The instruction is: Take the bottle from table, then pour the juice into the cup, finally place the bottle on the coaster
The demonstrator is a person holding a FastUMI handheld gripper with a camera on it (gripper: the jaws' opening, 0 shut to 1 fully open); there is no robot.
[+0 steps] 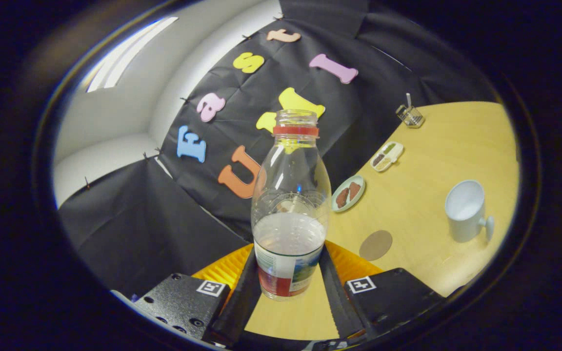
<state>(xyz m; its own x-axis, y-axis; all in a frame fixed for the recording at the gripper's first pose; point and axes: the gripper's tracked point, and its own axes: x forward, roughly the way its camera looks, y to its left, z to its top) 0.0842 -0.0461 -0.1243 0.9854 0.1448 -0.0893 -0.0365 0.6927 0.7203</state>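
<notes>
Bottle held upright between the fingers, above the surface.

The surface [437, 146] is seen tilted; the bottle [291, 204], uncapped and part-filled, is pinched at its label by the fingers [288, 287]. Right of the bottle, the cup [466, 209] is seen well apart, the coaster [375, 244] nearer.

A staged booth: black cloth wall [130, 234] behind a wooden table [437, 146] set with snack dishes [348, 193].

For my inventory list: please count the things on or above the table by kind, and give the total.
Bottles: 1, bottle between the claw fingers
Cups: 1, cup
Coasters: 1, coaster
Food dishes: 2, plate, tray
Wire holders: 1, holder
Total: 6
</notes>
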